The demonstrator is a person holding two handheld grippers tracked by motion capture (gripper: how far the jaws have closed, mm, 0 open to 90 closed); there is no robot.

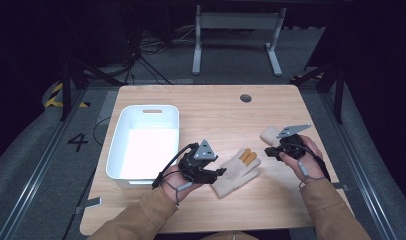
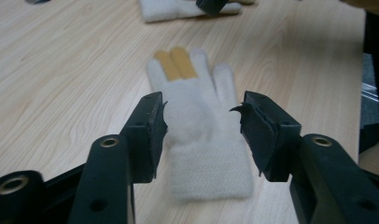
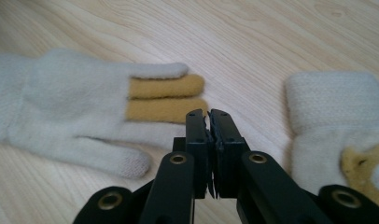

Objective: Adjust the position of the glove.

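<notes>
A pale wood bench [image 1: 211, 107] stands on a dim grey floor, with a white plastic bin [image 1: 122, 145] on its left half, seemingly holding nothing yet. Two cream knitted gloves lie to the right of the bin. The nearer glove [image 1: 236, 171] lies flat with its cuff toward the person and two mustard-yellow fingers pointing away. The second glove [image 1: 269, 135] sits farther right, partly under the right gripper, and the right gripper view shows a yellow animal face stitched on it.

The left gripper [image 2: 204, 126] hangs over the nearer glove's cuff end, its jaws spread wide to either side of the glove and clasping nothing; whether they touch the knit I cannot tell. The right gripper [image 3: 209, 116] has its jaws pressed together with nothing between them, their tips just short of the yellow fingertips.

Judged from this, the work looks like gathering the gloves, probably into the bin, and it is at its start: neither glove is lifted. What remains is closing on the nearer glove, carrying it over, and doing likewise with the other.
</notes>
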